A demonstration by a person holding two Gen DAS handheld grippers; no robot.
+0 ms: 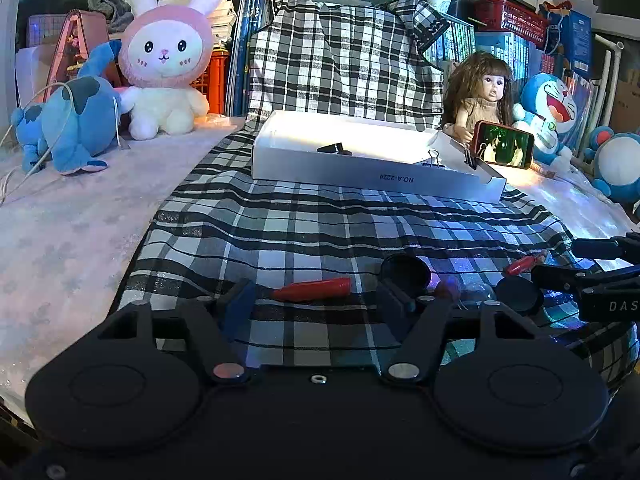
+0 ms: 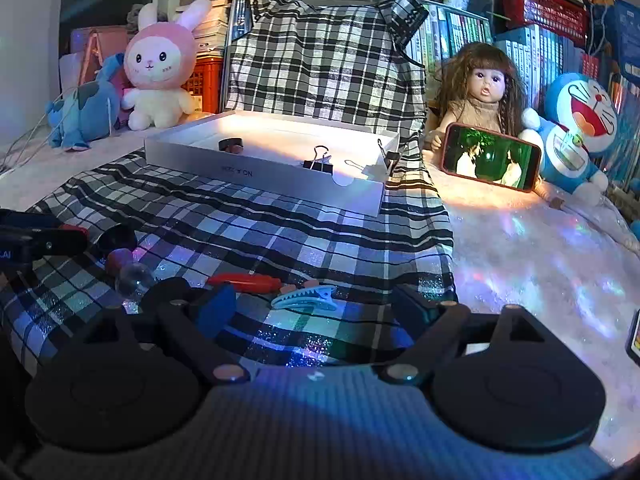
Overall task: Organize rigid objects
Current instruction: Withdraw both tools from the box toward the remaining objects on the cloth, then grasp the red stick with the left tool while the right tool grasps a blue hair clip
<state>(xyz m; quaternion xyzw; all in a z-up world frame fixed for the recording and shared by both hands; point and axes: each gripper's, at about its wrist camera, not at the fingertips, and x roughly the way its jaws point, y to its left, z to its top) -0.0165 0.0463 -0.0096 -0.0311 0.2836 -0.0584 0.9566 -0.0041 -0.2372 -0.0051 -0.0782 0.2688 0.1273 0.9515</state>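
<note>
Left wrist view: the left gripper [image 1: 316, 300] sits low over the checked cloth [image 1: 320, 232], its jaws partly open with a red tapered piece [image 1: 312, 289] lying between the fingers, on the side of them nearer the white box [image 1: 372, 172]. The pads do not appear to press on it, so I judge this a pick in progress, not a hold. Just right of that piece, still short of the box, lie a dark round cap [image 1: 404, 270], a second dark disc [image 1: 519, 294] and a clear ball [image 1: 476, 292]. They look like loose items waiting to be moved.

In the right wrist view the right gripper [image 2: 312, 304] has its jaws spread wide and empty. A pale blue hair clip [image 2: 304, 298] lies between the fingertips, untouched, with a red stick [image 2: 244, 282] just beyond it toward the box.

Farther off, the box sits open on the cloth, probably the collecting tray: it already holds a black binder clip [image 2: 318, 162] and a small dark object [image 2: 231, 144]. A phone [image 2: 491, 158] is propped just right of the box, against a doll [image 2: 480, 92].
</note>
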